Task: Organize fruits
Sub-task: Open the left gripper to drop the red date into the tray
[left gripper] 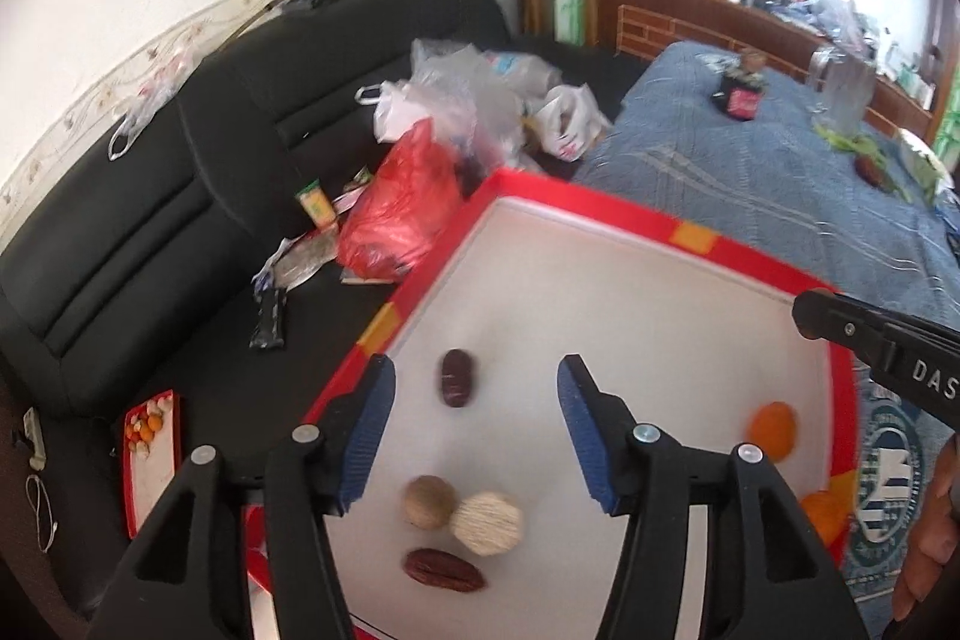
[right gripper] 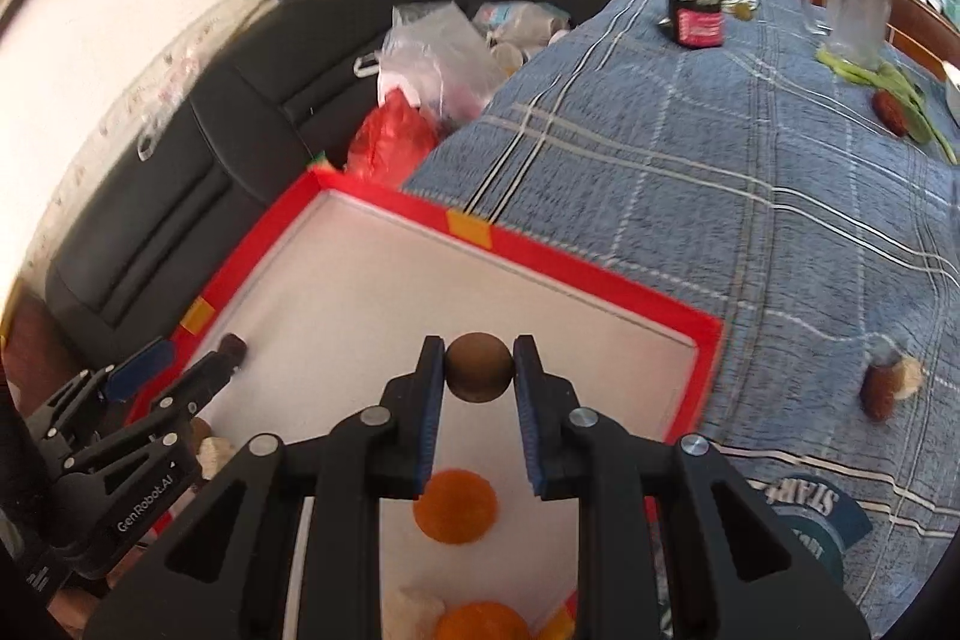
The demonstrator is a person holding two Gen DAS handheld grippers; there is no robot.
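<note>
My right gripper pinches a brown ball-shaped fruit above the red-edged tray. My left gripper, marked "GenRobot.AI", hangs wide open and empty over a date.

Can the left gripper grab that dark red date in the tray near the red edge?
Probably yes. The left gripper is open above the tray, and the date lies alone just ahead between its fingers, with nothing covering it.
</note>
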